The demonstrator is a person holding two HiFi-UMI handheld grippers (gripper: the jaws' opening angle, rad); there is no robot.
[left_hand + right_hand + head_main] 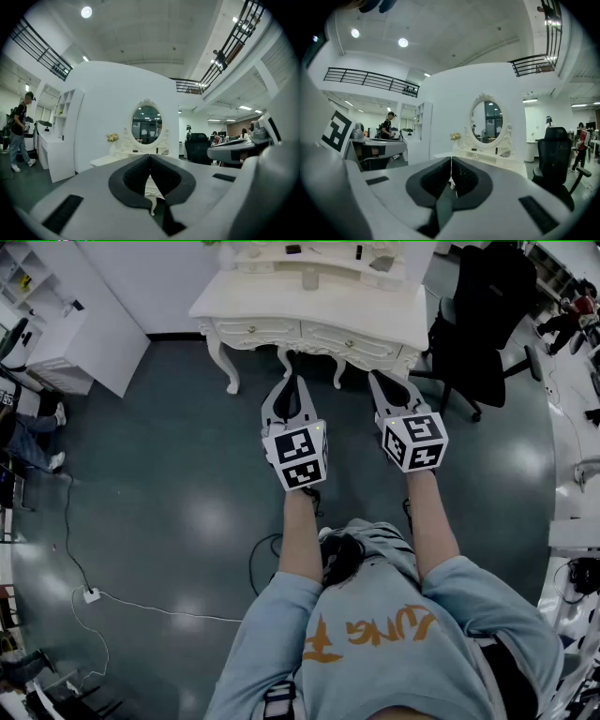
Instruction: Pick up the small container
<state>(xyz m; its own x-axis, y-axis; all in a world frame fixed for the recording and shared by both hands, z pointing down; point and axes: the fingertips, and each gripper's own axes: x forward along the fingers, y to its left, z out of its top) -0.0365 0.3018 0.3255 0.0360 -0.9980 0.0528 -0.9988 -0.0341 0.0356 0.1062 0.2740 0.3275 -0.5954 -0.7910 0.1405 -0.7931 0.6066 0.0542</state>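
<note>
**Step in hand:** approach. You stand on the dark floor well short of the white dressing table [272, 304], and nothing is picked up yet.

**Tools, two:**
- left gripper [292, 379], clenched, pads meeting, nothing between them.
- right gripper [451, 160], likewise clenched and empty, level with the left and just to its right.

**Task's thing, one (judged):** a small pale cylinder [309, 278] stands alone on the table top, far ahead and between the lines of your two grippers. This is probably the small container, though it is too small to confirm.

**Other stock:**
- One oval mirror [146, 124] at the table's far side.
- One bunch of flowers [112, 137], left of the mirror.
- About three small items on the raised shelf under the mirror, too small to identify.
- One black office chair [480, 320], right of the table.

**Next move calls for:** walk nearer, choose one gripper and spread its jaws. Then bring them to either side of the cylinder before you clench.
</note>
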